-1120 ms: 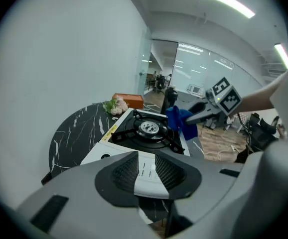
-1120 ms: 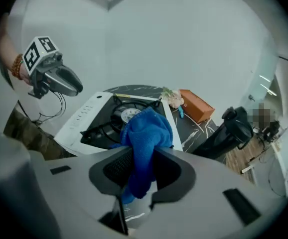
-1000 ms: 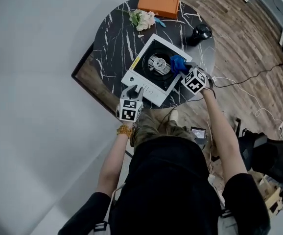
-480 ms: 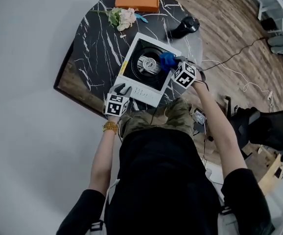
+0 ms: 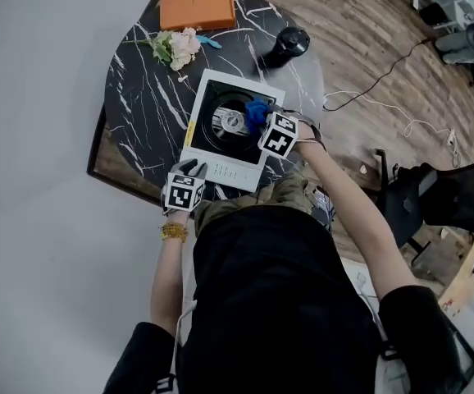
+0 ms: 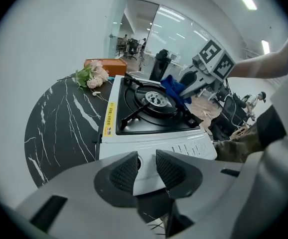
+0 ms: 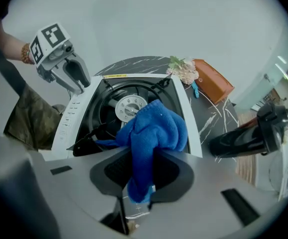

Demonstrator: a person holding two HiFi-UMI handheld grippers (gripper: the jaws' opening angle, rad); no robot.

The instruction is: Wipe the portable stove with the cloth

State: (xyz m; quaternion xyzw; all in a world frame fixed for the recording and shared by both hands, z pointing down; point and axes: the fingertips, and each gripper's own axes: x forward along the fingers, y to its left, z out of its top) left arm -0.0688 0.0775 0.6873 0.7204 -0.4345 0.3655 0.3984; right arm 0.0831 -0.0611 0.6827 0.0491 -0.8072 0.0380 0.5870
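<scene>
One marble table (image 5: 134, 97) bears one stove (image 5: 230, 171); two claws just closing: right claw (image 7: 144, 163) clamps one cloth (image 7: 156, 126), left claw (image 6: 146, 162) stands apart.

The table (image 5: 134, 105) was black marble veined with white. The portable stove (image 5: 229, 171) had a white casing and a black cooking top, with a silvery burner (image 5: 230, 120) and a yellow label strip (image 5: 190, 130) along one edge. The cloth (image 7: 154, 126) was bright blue. The box (image 5: 196, 9) was orange, and the flowers (image 5: 177, 46) were pale pink with green leaves. The left tool (image 6: 146, 171) and right tool (image 7: 141, 171) were grey with dark ribbed pads. Their marker cubes (image 5: 279, 135) carried black-and-white square patterns. The floor (image 5: 368, 39) was brown wood planking.
</scene>
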